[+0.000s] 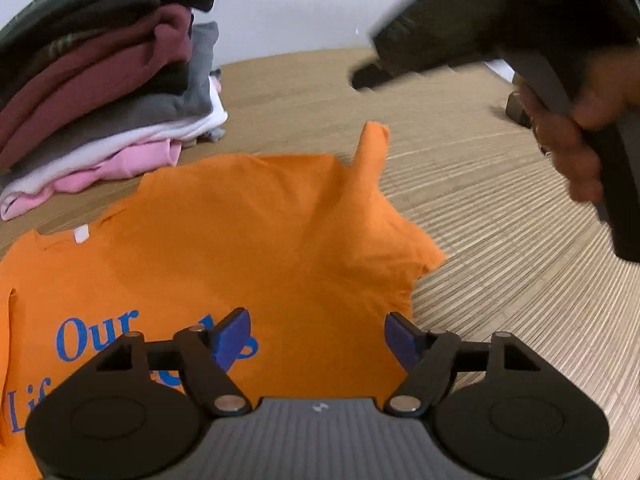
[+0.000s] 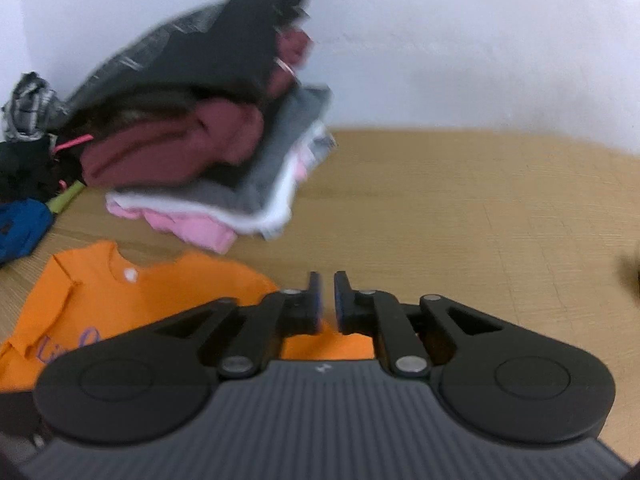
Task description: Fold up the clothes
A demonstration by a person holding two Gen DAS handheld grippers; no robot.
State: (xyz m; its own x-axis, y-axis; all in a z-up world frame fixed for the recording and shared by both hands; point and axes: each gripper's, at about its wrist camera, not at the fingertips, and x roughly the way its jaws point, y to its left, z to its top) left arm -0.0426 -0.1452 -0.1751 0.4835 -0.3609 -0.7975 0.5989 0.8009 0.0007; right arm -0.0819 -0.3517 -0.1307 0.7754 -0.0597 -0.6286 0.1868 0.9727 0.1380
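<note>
Two blue words, "Our" and a cut-off "Lif", showed on the orange T-shirt (image 1: 224, 240) lying flat on the table (image 1: 500, 280); left gripper (image 1: 316, 336) gaped wide above it, right gripper (image 2: 327, 300) nearly closed, empty.

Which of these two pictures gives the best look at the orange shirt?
The left wrist view. There the orange shirt fills the middle, sharp, with its collar tag, one sleeve and blue lettering showing. The right wrist view shows only its collar end, blurred, in the lower left corner, the rest hidden behind the hand-held gripper.
</note>
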